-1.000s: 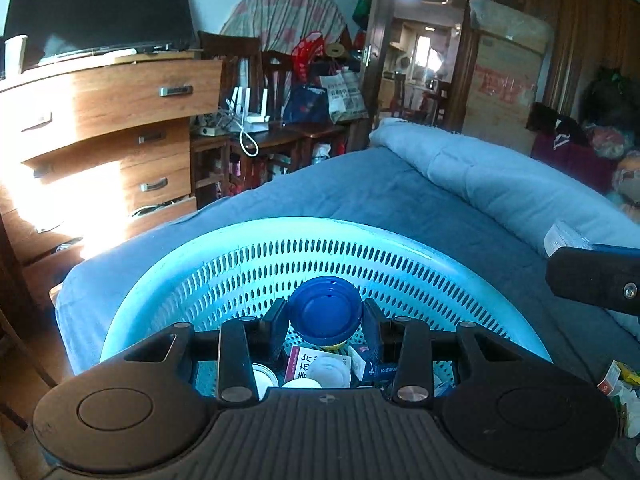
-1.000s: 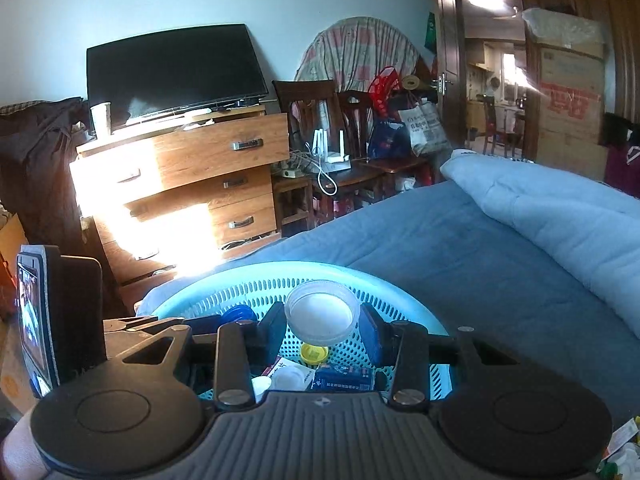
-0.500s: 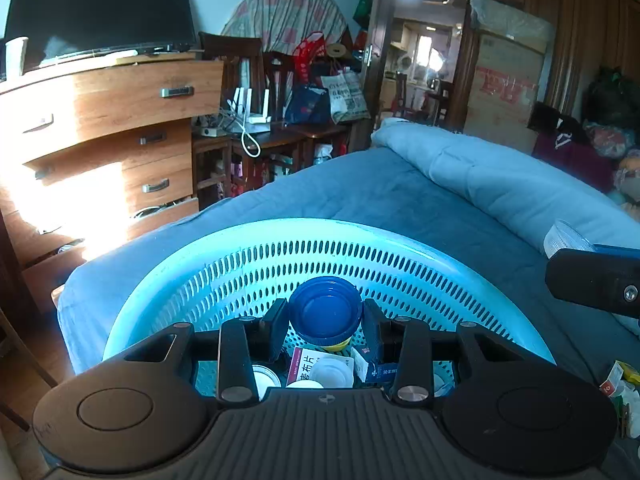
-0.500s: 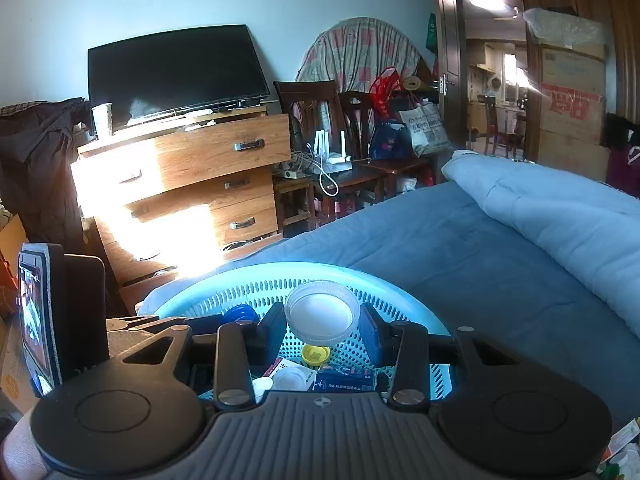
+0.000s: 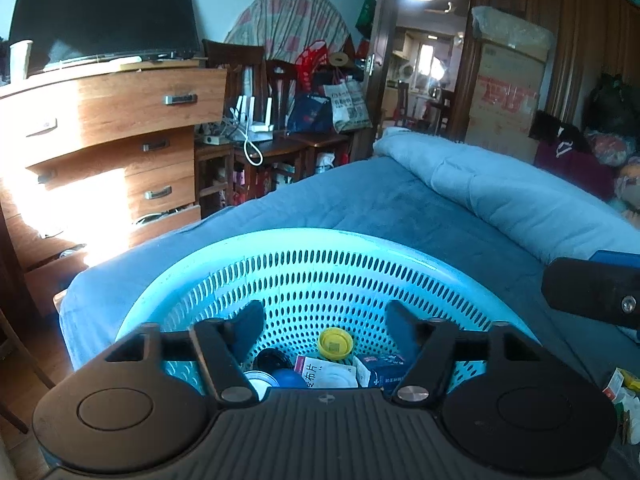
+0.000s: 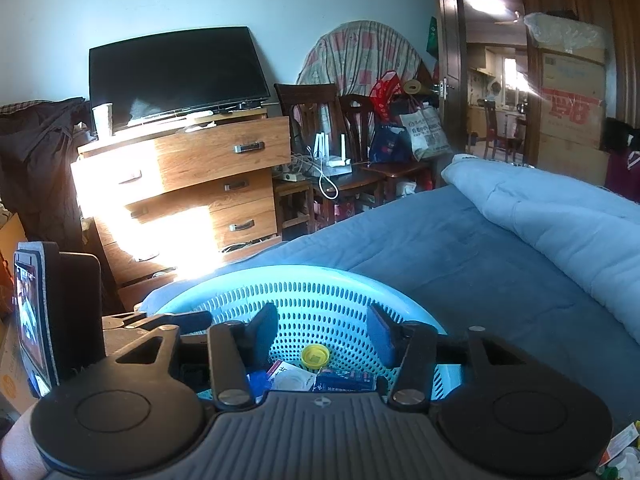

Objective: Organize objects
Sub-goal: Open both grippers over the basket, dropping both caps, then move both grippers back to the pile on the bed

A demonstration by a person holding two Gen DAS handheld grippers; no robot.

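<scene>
Both hand-held grippers, left [image 5: 324, 320] and right [image 6: 322, 326], are opening empty over your basket [image 5: 360, 248] on the bed [image 5: 380, 204], where light, slick lids [image 5: 335, 343] likely want rim grips.

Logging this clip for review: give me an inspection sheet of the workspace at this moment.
Surface: blue bed cover, pale quilt folded at its far side.
Job's things: cyan basket holds yellow cap, cartons, lids.
Clutter: packets on the bed at right.
Grippers: left gripper and right gripper over the basket, jaws opening, nothing between them.
Cables: white cord on the side table.
Surroundings: dresser, television, chairs.
</scene>
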